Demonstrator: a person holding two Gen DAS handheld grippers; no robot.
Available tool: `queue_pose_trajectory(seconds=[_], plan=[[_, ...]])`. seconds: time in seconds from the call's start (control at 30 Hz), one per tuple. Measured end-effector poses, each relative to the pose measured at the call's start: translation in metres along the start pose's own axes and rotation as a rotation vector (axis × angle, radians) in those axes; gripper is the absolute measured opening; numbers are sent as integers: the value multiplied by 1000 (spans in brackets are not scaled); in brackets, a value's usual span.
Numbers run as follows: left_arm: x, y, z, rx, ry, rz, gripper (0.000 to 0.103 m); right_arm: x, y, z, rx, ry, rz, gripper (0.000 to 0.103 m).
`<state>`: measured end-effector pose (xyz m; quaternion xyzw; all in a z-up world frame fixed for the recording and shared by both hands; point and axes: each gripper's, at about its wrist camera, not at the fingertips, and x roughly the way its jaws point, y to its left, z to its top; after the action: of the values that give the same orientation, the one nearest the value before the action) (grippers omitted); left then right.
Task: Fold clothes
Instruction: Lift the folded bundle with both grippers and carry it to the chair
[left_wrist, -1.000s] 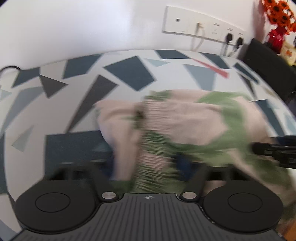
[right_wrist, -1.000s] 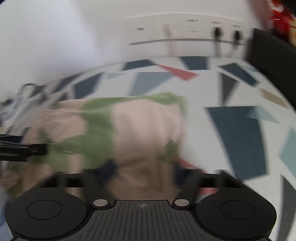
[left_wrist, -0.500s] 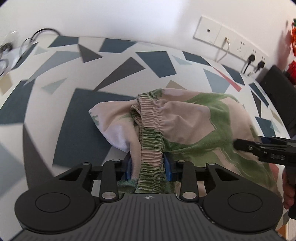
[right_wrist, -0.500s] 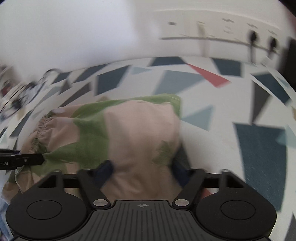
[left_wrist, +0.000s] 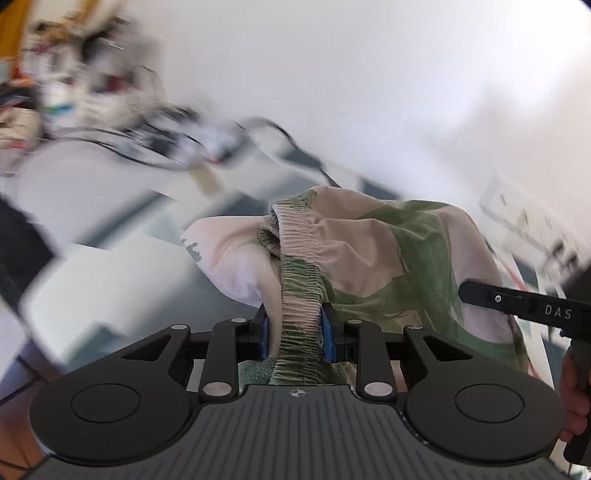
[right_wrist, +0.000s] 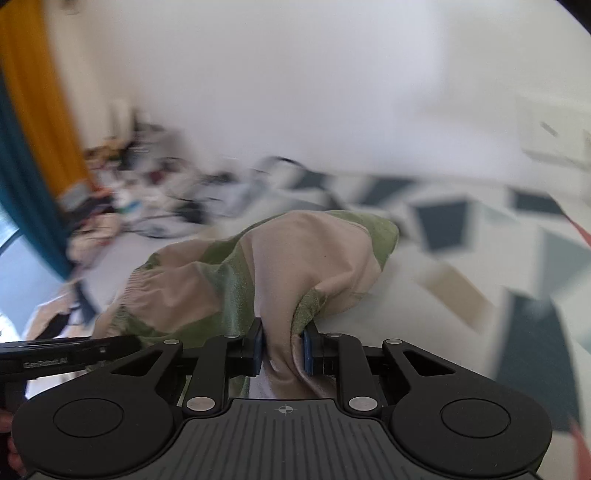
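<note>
Hand-held gripper, left (left_wrist: 294, 328): clamped on gathered waistband of pink-and-green shorts (left_wrist: 388, 258). Hand-held gripper, right (right_wrist: 283, 350): clamped on the shorts' other end. Shorts bunched between both, over patterned counter (right_wrist: 480, 258).

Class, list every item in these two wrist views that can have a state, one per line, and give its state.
Left gripper: shut on the elastic waistband of the shorts.
Right gripper: shut on a bunched fold of the shorts.
Pink and green shorts: held at two places, bunched and draped, not flat.
Patterned tablecloth: spread, blurred.
Cables: tangled at the table's far end, blurred.
</note>
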<state>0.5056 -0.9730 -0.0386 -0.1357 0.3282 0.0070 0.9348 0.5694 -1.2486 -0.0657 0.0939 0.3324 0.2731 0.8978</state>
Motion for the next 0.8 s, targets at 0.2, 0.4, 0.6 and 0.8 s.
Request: queue_pose_trajectory(seconds=[0.2, 0.4, 0.6, 0.8], plan=[[-109, 101, -11, -100, -152, 169, 27, 34, 149, 4, -171, 20, 162, 18], [-214, 204, -54, -223, -218, 380, 27, 71, 305, -15, -326, 65, 324, 18], [-315, 286, -99, -390, -276, 575, 27, 105, 456, -69, -435, 223, 529, 18], [-357, 369, -133, -596, -309, 692, 27, 121, 582, -117, -571, 313, 660, 18]])
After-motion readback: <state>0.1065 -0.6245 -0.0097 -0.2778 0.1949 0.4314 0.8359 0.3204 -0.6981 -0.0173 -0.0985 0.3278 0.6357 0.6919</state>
